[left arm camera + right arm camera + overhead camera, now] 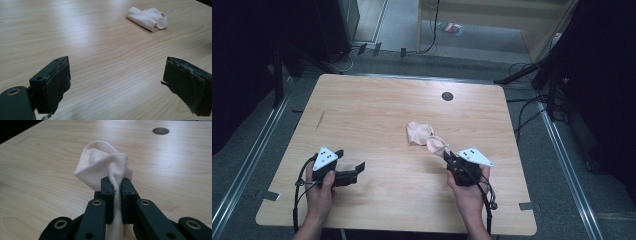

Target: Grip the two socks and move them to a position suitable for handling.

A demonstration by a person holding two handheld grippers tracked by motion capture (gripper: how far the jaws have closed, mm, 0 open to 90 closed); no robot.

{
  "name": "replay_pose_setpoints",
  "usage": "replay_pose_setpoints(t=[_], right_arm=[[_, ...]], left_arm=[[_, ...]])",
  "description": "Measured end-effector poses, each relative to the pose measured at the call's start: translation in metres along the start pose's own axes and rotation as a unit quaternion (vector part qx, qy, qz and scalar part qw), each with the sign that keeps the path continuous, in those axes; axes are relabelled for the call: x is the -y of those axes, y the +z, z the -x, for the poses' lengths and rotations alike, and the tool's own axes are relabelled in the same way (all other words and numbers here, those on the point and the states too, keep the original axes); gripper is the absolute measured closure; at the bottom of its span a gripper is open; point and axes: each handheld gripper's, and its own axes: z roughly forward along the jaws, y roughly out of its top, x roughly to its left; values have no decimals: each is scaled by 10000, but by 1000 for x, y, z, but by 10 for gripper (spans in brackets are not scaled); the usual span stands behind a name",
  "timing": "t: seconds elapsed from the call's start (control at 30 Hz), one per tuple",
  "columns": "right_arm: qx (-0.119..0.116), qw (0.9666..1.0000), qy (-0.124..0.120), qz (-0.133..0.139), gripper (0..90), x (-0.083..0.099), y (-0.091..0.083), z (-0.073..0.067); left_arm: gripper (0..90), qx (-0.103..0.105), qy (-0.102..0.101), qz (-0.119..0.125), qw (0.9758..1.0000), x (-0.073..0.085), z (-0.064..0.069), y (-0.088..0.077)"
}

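A pale peach cloth lies bunched near the middle of the wooden table, with a second lump trailing toward the person. I cannot tell whether the two lumps are one piece. My right gripper is shut on the near lump; in the right gripper view the cloth puffs up above the shut gripper. My left gripper rests low at the front left, open and empty. In the left gripper view its jaws stand wide apart, and the cloth lies far off.
A round cable hole sits in the table's far side, also seen from the right gripper. Bare wood lies between the two grippers. Cables and dark stands crowd the floor to the right.
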Motion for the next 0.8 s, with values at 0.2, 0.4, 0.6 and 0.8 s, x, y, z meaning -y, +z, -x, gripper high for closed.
replay_pose_setpoints(t=[0.2,0.4,0.6,0.8], right_arm=[[-215,9996,-119,-159,841,8,11,-30],[-396,9984,-301,-279,840,15,19,-53],[-507,9963,-461,-510,838,29,29,-79],[-572,9956,-526,-525,839,35,34,-98]], left_arm=[[77,211,182,51,9996,-1,18,4],[76,454,172,131,9987,-3,27,4],[76,585,209,117,9980,-3,34,5],[77,622,284,66,9976,-2,37,7]])
